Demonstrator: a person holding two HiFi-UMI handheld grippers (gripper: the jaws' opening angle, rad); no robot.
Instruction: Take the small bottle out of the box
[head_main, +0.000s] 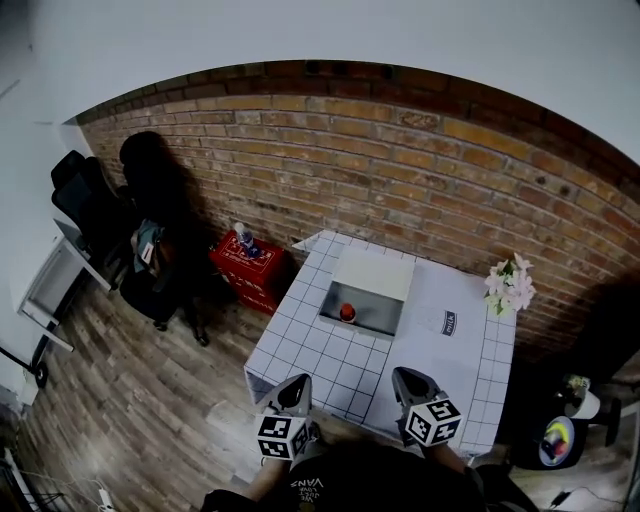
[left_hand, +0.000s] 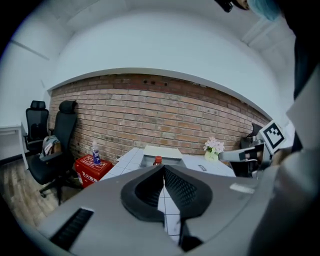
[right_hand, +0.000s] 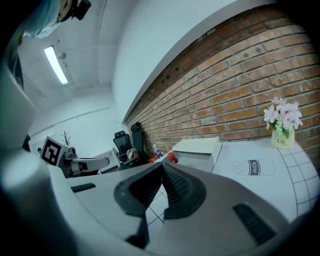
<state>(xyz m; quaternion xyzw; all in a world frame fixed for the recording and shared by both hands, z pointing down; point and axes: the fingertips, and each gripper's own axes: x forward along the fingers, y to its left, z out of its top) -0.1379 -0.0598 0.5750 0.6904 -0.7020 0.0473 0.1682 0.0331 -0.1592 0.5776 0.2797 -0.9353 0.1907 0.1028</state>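
Both your grippers hover at the table's (head_main: 322, 352) near edge. The left gripper (head_main: 297, 384) and right gripper (head_main: 408, 380) each have their fingers pressed together with nothing between them. The small bottle (head_main: 347, 312) with the red cap is standing upright inside the open white box (head_main: 374, 274), which sits toward the table's far edge, well apart from both grippers. A vase of flowers (head_main: 511, 284) is by the far right corner.

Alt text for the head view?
A small red-capped bottle stands in an open white box on a white table against a brick wall. The left tongs and right tongs hang shut over the table's near edge; flowers sit at its far right corner.
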